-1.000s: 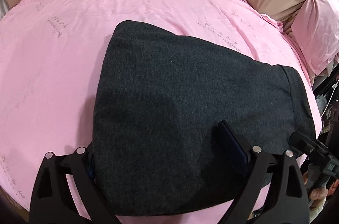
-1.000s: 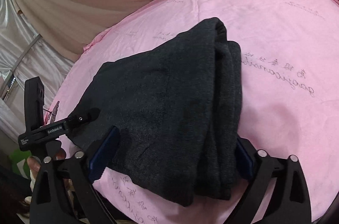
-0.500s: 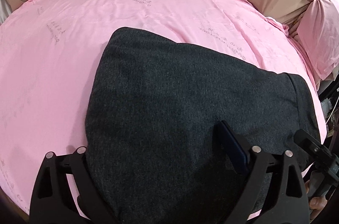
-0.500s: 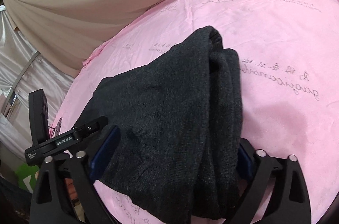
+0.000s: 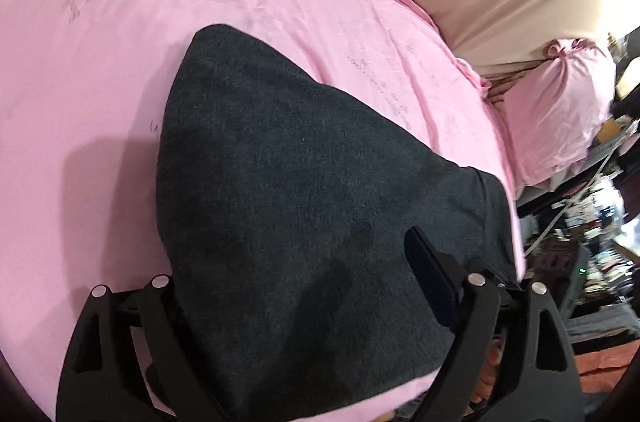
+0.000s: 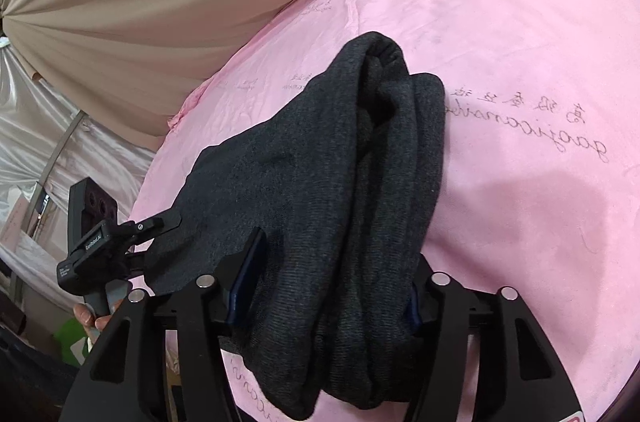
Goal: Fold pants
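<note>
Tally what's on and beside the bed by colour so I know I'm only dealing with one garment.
Dark grey: 1, the folded pants
Pink: 2, the bedsheet and the pillow off its far right corner
Black: 2, the left gripper and the right gripper, both at the pants' near edge
Total: 5

Pants [image 5: 304, 206] lie folded on the bed [image 5: 100, 82], near its front edge. Left gripper [image 5: 296, 286] straddles their near left end, right gripper [image 6: 332, 286] their near right end, jaws closing with folds between. Pillow [image 5: 560, 110] sits beyond the bed's right edge; curtain [image 6: 160, 2] behind.
</note>
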Tool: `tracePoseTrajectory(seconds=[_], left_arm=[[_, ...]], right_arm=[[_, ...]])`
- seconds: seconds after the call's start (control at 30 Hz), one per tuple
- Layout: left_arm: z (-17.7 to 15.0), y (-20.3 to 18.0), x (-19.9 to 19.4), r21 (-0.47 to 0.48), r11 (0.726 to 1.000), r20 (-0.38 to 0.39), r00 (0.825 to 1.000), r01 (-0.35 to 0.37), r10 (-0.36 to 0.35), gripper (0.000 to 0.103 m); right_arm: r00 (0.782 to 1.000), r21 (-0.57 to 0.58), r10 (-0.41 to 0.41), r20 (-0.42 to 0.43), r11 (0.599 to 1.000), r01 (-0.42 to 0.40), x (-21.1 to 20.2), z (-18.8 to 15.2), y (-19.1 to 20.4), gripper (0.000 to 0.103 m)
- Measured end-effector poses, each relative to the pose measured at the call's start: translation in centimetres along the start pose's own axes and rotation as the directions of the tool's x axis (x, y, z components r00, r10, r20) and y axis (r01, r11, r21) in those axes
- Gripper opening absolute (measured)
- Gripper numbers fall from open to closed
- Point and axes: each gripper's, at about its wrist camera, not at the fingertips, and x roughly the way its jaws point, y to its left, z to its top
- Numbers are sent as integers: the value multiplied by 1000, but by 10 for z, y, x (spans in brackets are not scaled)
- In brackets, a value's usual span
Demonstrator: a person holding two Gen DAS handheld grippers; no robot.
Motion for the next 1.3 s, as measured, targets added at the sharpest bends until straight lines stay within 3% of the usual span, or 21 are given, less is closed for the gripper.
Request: tracePoseTrajectory(seconds=[0.07,0.13,0.17,0.23,0.4,0.5,0.57,0.77,1.3], left_arm=[[-2,-8,0,17,997,16,997,-75,75,60],[-2,-2,-4,-8,993,21,993,-120,120,25],[-1,6,-7,-41,994,16,995,-101,102,20],[1,19,-12,-77,996,-5,999,-44,44,18],[-10,-13,-34,29,996,1,996,-90,90,17],[-20,-24,-28,99,981,-19,986,-166,169,19],[-23,-18,-10,98,969,-41,972,-225,230,24],[-33,-29,-11,160,936,23,949,-313,314,26],[-36,-34,-14,179,920,52,938,-347,344,25]], right_arm=[[1000,11,7,3,1000,-8,-2,-1,-3,57],[1000,10,-6,0,1000,6,-2,-1,-4,47],[1000,20,-3,-1,1000,3,-2,-1,-7,43],[999,48,37,-4,998,-37,-6,1,-13,35],[999,4,34,2,999,-34,-29,0,0,32],[999,13,-5,-41,1000,5,-26,-9,-13,34],[999,59,31,-34,998,-29,-21,-12,-25,35],[999,9,8,-33,1000,-7,-19,-12,-18,40],[1000,-5,-19,-1,1000,19,-17,-18,-8,37]])
